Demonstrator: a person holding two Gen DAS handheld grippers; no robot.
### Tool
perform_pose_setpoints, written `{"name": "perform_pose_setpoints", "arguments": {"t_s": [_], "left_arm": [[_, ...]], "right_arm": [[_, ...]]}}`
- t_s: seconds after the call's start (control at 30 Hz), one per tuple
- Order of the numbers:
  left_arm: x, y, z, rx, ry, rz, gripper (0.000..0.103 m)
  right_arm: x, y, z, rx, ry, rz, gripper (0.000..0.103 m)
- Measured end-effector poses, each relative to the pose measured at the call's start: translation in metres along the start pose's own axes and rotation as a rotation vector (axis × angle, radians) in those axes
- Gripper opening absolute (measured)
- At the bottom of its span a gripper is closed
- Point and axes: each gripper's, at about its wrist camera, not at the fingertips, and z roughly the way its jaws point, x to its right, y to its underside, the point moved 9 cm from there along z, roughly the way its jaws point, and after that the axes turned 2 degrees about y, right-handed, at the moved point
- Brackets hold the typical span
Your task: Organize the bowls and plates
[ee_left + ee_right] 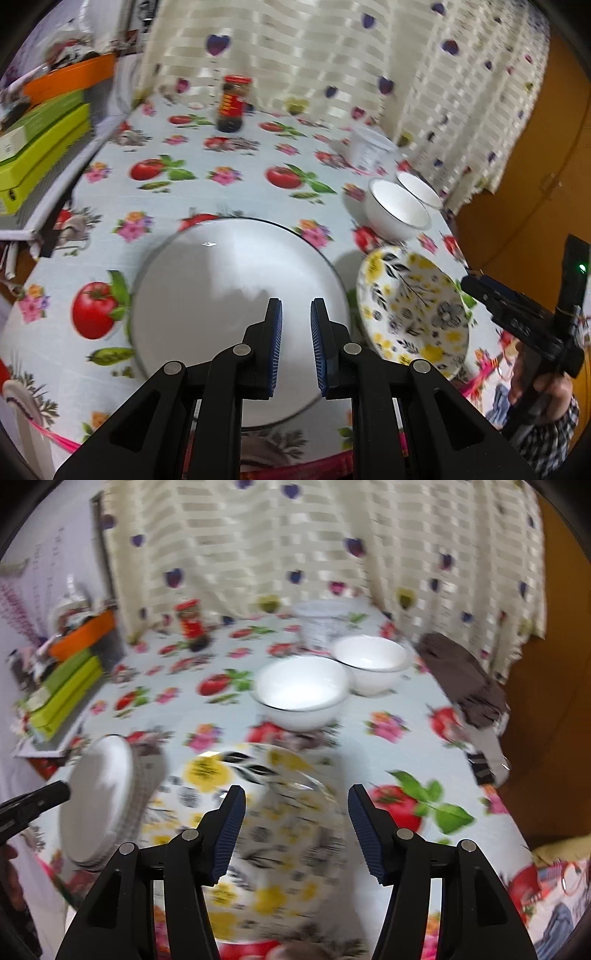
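A large white plate (229, 295) lies on the tomato-print tablecloth, right under my left gripper (296, 325), whose fingers stand a small gap apart with nothing between them. A yellow-flowered plate (413, 306) lies to its right. Two white bowls (397, 210) (419, 190) stand behind it. In the right wrist view my right gripper (295, 823) is wide open above the flowered plate (266, 834). The white plate (96, 801) shows at the left, seemingly tilted, with the left gripper's tip at its edge. Both bowls (303, 692) (371, 661) stand beyond.
A dark sauce jar with a red lid (232, 105) and a white tub (367, 149) stand at the back by the curtain. Green and orange boxes (40, 144) are stacked off the table's left. A brown cloth (461, 679) lies at the right edge.
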Motion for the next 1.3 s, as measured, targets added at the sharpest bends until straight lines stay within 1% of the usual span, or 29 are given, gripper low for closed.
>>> {"name": "perform_pose_setpoints", "arguments": {"t_s": [0.1,0.27,0.37,0.43,0.47,0.5,0.53,0.6,0.67,0.73,0.77,0.8,0.87,0.97,1.07,1.23,1.3], "left_arm": [[0.017,0.006,0.007,-0.022,0.021,0.023,0.016],[0.039,0.015,0.019,-0.057,0.035,0.059,0.016],[0.046,0.019,0.027,-0.077,0.031,0.057,0.016],[0.051,0.023,0.032,-0.089,0.032,0.06,0.016],[0.054,0.024,0.033,-0.093,0.034,0.063,0.016],[0.056,0.024,0.035,-0.096,0.034,0.065,0.016],[0.058,0.025,0.037,-0.101,0.029,0.065,0.016],[0.06,0.025,0.04,-0.104,0.027,0.065,0.016],[0.062,0.026,0.043,-0.107,0.022,0.06,0.016],[0.065,0.027,0.045,-0.111,0.018,0.057,0.016],[0.065,0.027,0.046,-0.113,0.013,0.057,0.016],[0.066,0.028,0.048,-0.115,0.009,0.058,0.016],[0.067,0.028,0.051,-0.121,0.002,0.055,0.016],[0.069,0.027,0.055,-0.129,-0.001,0.062,0.016],[0.074,0.027,0.06,-0.137,-0.004,0.07,0.016],[0.09,0.03,0.071,-0.154,0.017,0.086,0.017],[0.097,0.031,0.074,-0.149,0.02,0.096,0.029]], "right_arm": [[0.021,0.011,0.007,-0.02,0.006,0.041,0.058],[0.035,0.03,0.022,-0.061,-0.074,0.097,0.058],[0.035,0.033,0.028,-0.07,-0.115,0.118,0.058],[0.035,0.037,0.034,-0.095,-0.148,0.142,0.057],[0.034,0.038,0.036,-0.101,-0.16,0.15,0.052],[0.033,0.037,0.038,-0.106,-0.166,0.151,0.042],[0.033,0.039,0.04,-0.116,-0.176,0.156,0.038],[0.033,0.042,0.044,-0.147,-0.222,0.195,0.026],[0.035,0.046,0.049,-0.182,-0.257,0.23,0.02],[0.033,0.046,0.048,-0.178,-0.284,0.228,0.017],[0.031,0.045,0.047,-0.175,-0.289,0.22,0.012],[0.029,0.044,0.046,-0.172,-0.296,0.211,0.01],[0.031,0.043,0.046,-0.167,-0.281,0.203,0.009],[0.039,0.043,0.044,-0.164,-0.294,0.228,0.009],[0.053,0.041,0.036,-0.137,-0.266,0.228,0.008],[0.079,0.039,0.024,-0.107,-0.211,0.232,0.008],[0.087,0.04,0.021,-0.101,-0.19,0.232,0.008]]}}
